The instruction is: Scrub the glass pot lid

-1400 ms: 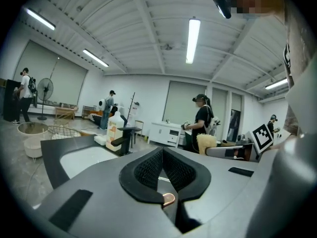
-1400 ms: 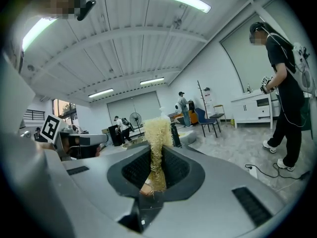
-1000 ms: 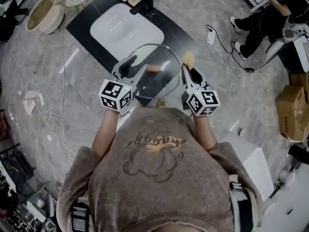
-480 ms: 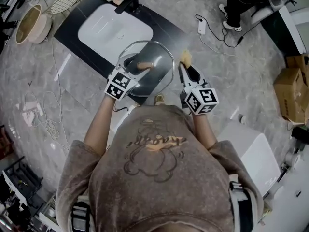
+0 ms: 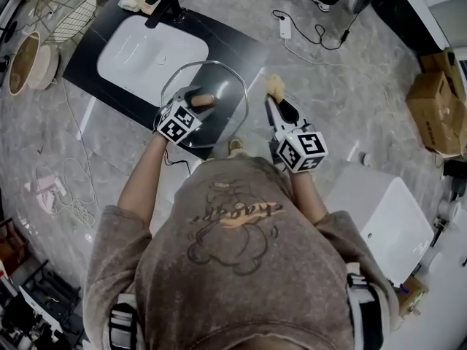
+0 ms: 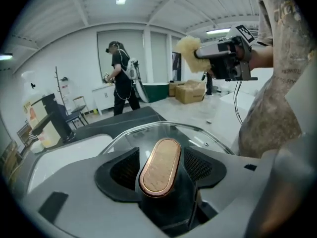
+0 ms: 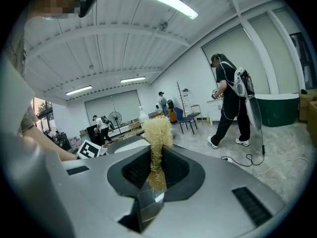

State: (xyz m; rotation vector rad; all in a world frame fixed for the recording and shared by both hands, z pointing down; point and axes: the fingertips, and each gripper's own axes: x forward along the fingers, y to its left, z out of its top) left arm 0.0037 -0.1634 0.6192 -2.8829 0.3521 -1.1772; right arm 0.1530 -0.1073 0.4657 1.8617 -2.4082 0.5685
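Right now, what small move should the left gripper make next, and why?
Probably close the left gripper on the knob: its jaws have just been opening and stand apart either side of it, so the glass lid is not gripped, while the right gripper clamps the scrubber clear of the glass.

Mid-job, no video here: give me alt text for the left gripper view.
The left hand-held gripper, jaws just opened, straddles the oval handle of the glass pot lid without pressing it. Top right, the right hand-held gripper holds a pale fibrous scrubber in the air; a person stands far behind.
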